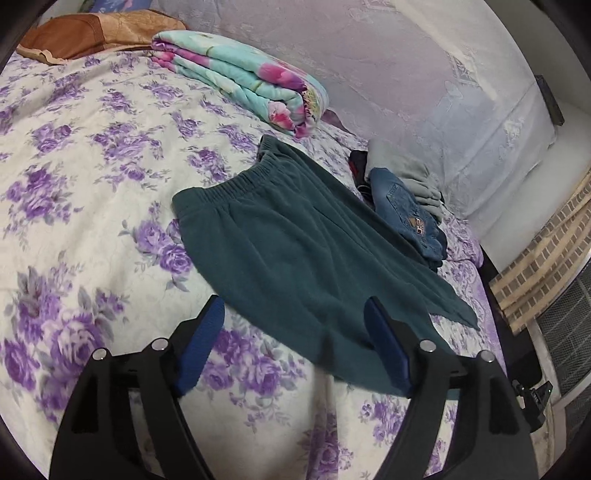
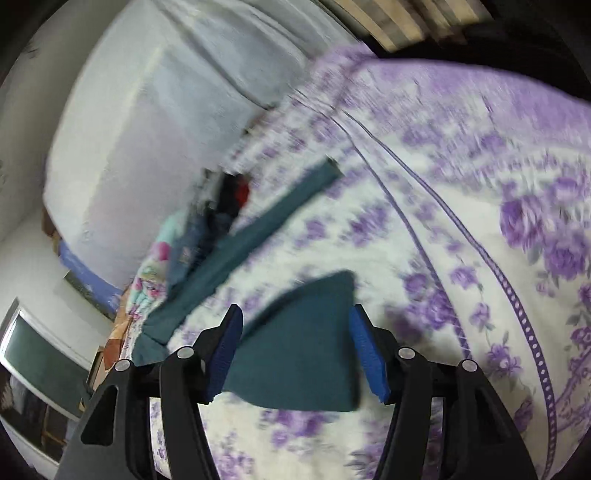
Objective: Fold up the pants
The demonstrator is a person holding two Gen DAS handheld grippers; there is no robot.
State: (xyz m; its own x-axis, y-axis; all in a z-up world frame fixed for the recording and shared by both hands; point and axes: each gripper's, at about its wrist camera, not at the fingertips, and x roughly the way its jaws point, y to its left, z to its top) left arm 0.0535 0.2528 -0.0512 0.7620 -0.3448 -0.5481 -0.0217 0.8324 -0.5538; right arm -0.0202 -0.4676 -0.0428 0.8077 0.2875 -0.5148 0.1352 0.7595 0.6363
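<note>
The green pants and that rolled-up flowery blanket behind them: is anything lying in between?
No. In the left wrist view only bare bedsheet shows between the green pants and the blanket.

A bed [image 1: 92, 155] fills the frame, its white sheet printed with purple roses. At upper right a pale lace curtain [image 1: 424, 74] hangs beside a white wall [image 1: 546, 221]. At right edge, a brick-patterned cloth [image 1: 546, 258] drapes over a grille [image 1: 569, 314]. Upper left: a brown pillow [image 1: 74, 35] and 1 folded floral quilt [image 1: 236, 74].
</note>
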